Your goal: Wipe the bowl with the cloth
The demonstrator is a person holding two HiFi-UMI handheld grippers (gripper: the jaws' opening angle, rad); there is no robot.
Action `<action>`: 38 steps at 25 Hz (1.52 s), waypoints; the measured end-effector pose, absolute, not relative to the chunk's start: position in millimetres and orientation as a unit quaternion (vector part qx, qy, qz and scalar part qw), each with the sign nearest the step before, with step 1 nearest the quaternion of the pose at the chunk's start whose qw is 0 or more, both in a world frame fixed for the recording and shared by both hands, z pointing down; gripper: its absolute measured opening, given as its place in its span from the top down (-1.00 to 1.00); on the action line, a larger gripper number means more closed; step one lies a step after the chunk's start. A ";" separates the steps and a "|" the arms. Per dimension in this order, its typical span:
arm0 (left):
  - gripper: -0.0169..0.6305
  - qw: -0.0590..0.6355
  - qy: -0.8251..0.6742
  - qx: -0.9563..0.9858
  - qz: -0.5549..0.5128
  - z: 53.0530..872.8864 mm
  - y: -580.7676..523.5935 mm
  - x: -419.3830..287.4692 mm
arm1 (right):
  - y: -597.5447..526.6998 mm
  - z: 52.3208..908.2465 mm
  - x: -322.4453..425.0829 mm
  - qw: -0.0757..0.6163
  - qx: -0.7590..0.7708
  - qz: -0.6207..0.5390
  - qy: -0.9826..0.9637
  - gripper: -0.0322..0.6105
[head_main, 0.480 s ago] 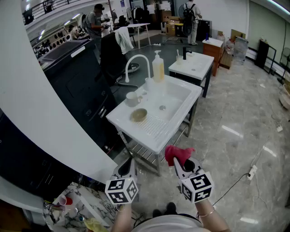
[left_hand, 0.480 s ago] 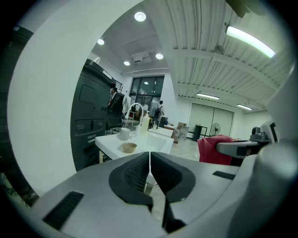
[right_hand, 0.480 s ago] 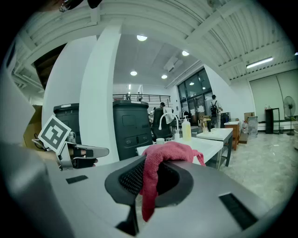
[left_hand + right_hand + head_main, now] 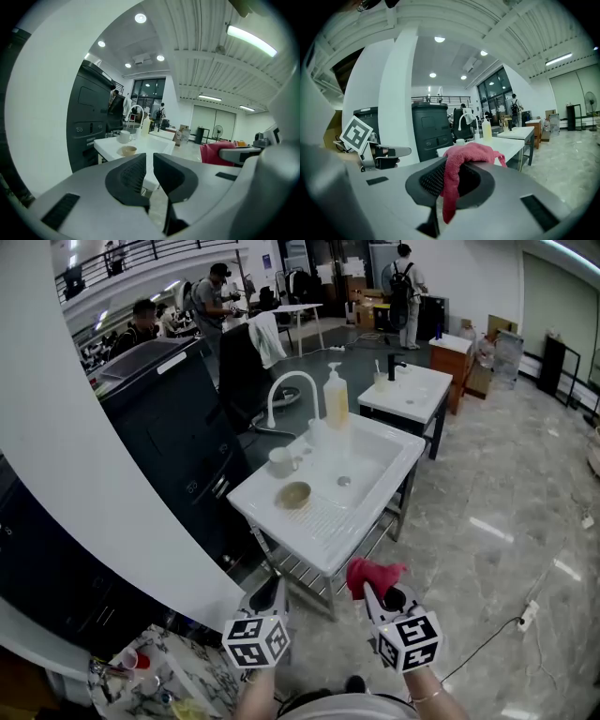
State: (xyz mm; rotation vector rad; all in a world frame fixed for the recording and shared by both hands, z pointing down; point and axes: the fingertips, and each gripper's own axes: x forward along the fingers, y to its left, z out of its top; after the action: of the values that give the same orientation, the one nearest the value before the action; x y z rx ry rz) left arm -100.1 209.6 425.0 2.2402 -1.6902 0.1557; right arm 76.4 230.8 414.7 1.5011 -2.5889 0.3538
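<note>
A small tan bowl (image 4: pixel 294 494) rests on the ribbed drainboard of a white sink unit (image 4: pixel 361 521); the left gripper view catches the bowl (image 4: pixel 127 150) far ahead. My right gripper (image 4: pixel 375 585) is shut on a red cloth (image 4: pixel 371 575), which drapes over its jaws (image 4: pixel 465 160) in the right gripper view. My left gripper (image 4: pixel 268 594) is held short of the sink, its jaws shut with nothing between them (image 4: pixel 149 173). Both grippers hover in front of the sink unit, well apart from the bowl.
On the sink stand a white mug (image 4: pixel 280 461), a soap bottle (image 4: pixel 336 397) and a curved white tap (image 4: pixel 291 390). A dark cabinet (image 4: pixel 178 446) flanks the sink's left. A second sink table (image 4: pixel 410 390) stands behind. People stand far back. Marble floor (image 4: pixel 497 521) lies right.
The whole view has shifted slightly: the sink and bowl sit a little lower and nearer in the head view. Both grippers keep their pose, the cloth still in the right one.
</note>
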 end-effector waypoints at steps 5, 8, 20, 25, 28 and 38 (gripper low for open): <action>0.59 0.176 -0.601 0.779 0.031 419.1 198.7 -99.8 | 226.8 414.9 84.7 0.060 0.495 0.122 -0.858 0.79; 0.55 0.176 -0.609 0.773 0.026 418.5 193.7 -100.0 | 224.3 418.2 90.0 0.059 0.492 0.128 -0.859 0.79; 0.54 0.172 -0.626 0.760 0.035 420.4 137.9 -111.0 | 177.7 419.1 85.7 0.052 0.478 0.135 -0.867 0.79; 0.54 0.166 -0.622 0.764 0.042 424.3 89.1 -123.5 | 130.9 421.2 71.5 0.052 0.481 0.138 -0.864 0.79; 0.54 0.164 -0.622 0.764 0.044 424.8 51.3 -137.3 | 92.4 418.3 54.7 0.051 0.477 0.136 -0.867 0.79; 0.54 0.189 -0.621 0.759 0.042 434.2 -61.0 -182.8 | -14.1 413.3 9.7 0.058 0.482 0.141 -0.863 0.79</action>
State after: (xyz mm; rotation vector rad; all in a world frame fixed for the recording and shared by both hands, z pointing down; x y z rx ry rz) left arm -182.8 -61.0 434.2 2.1346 -1.7472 0.1177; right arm 9.7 -14.1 413.3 1.4595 -2.6160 0.4273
